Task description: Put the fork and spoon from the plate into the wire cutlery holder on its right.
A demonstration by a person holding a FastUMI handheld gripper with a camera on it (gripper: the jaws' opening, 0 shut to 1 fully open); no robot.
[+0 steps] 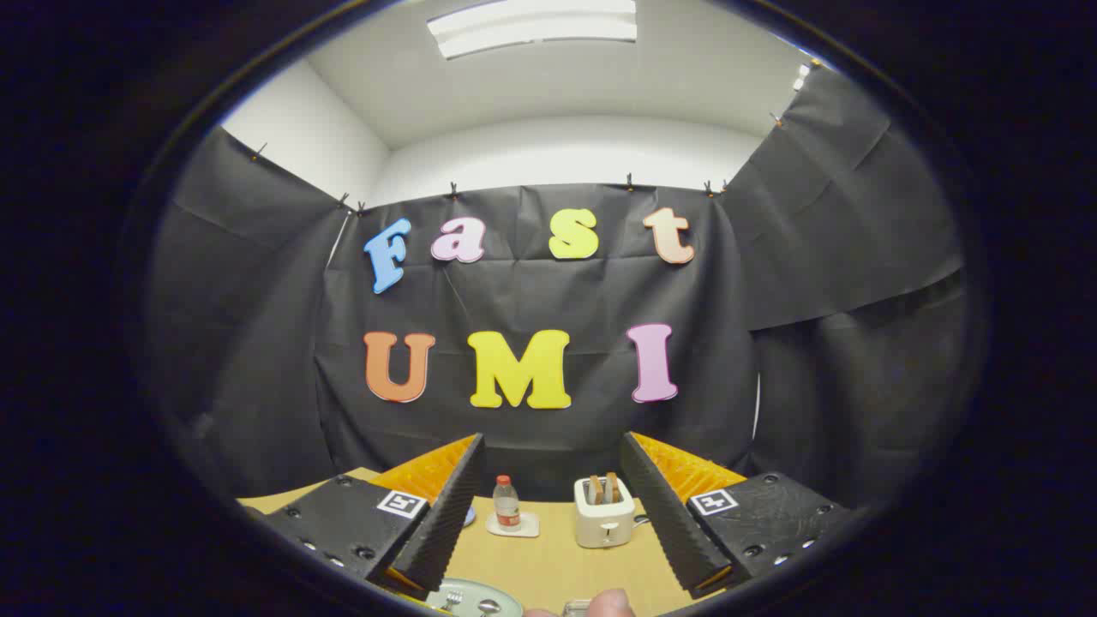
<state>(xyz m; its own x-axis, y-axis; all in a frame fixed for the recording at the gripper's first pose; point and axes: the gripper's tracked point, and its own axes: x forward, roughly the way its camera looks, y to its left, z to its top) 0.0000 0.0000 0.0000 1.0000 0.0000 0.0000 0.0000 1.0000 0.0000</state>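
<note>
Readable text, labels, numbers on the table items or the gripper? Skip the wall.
No text can be read.
Bottle label: too small and blurred.
Toaster: no marking legible.
Square tags on the fingers: black-and-white patterns, no words.
Gripper: open above the table, nothing between the fingers.

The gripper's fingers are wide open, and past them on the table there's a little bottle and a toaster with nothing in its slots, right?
Not quite. The gripper view shows the toaster has toast standing in its slots. The rest holds: the gripper is wide open, with the bottle on the table beyond its fingers.
</note>
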